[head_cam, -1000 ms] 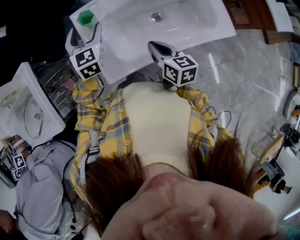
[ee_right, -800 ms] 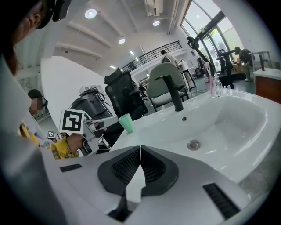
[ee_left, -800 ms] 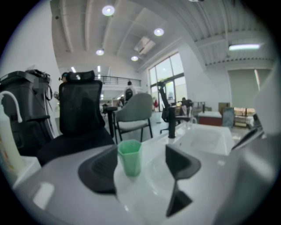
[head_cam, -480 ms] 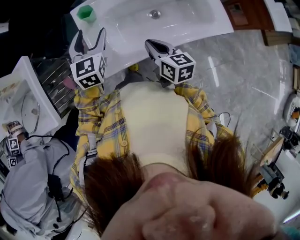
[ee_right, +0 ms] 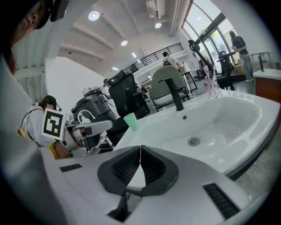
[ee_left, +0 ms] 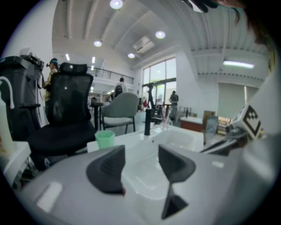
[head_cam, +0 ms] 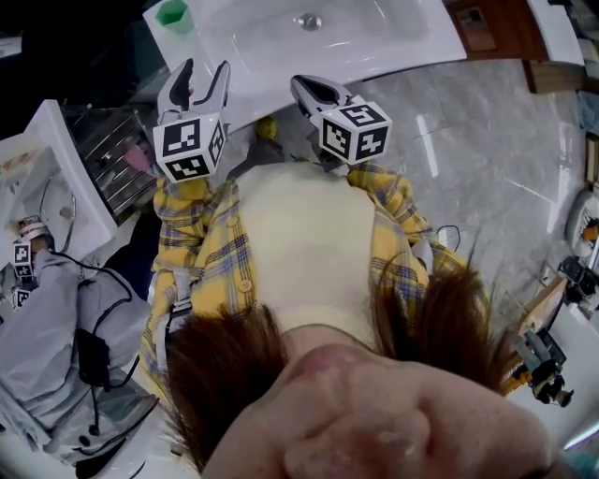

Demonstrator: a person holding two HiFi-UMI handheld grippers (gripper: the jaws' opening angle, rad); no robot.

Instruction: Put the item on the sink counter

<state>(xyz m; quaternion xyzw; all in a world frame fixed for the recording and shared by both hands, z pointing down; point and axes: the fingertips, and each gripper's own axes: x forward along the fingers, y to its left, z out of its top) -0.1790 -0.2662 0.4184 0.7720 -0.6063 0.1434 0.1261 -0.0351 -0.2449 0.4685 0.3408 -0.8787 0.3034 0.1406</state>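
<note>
Standing at the sink: a person in a yellow plaid shirt [head_cam: 217, 251], seen from above, faces a white sink counter [head_cam: 423, 54] with a left gripper [head_cam: 201, 71] and a right gripper [head_cam: 304, 88] held out in front.

Left gripper: its two dark jaws stand apart and have just been closing. Nothing is between them; through the gap only the white basin [ee_left: 175, 139] shows. In the head view its tips lie over the counter's near left edge.

Right gripper: its jaws are together, the ribbed pads meeting along a thin line, with nothing held. It points at the counter's near edge, right of the left gripper.

Green cup: the green cup [head_cam: 173, 14] stands upright on the counter's far left corner, beside the basin and apart from both grippers. In the left gripper view it sits beyond the left jaw, not between the jaws.

Basin: sunk into the counter, with a round metal drain [head_cam: 309, 21] at its middle.

Faucet: a black faucet [ee_right: 178, 94] rises at the basin's back edge.

Marker cubes: a cube with black and white squares sits on each gripper, one on the left [head_cam: 190, 148] and one on the right [head_cam: 356, 131].

Surroundings: a black office chair [ee_left: 66, 114] stands behind the cup, and a glossy grey marbled floor [head_cam: 487, 159] lies to the right of the counter.
</note>
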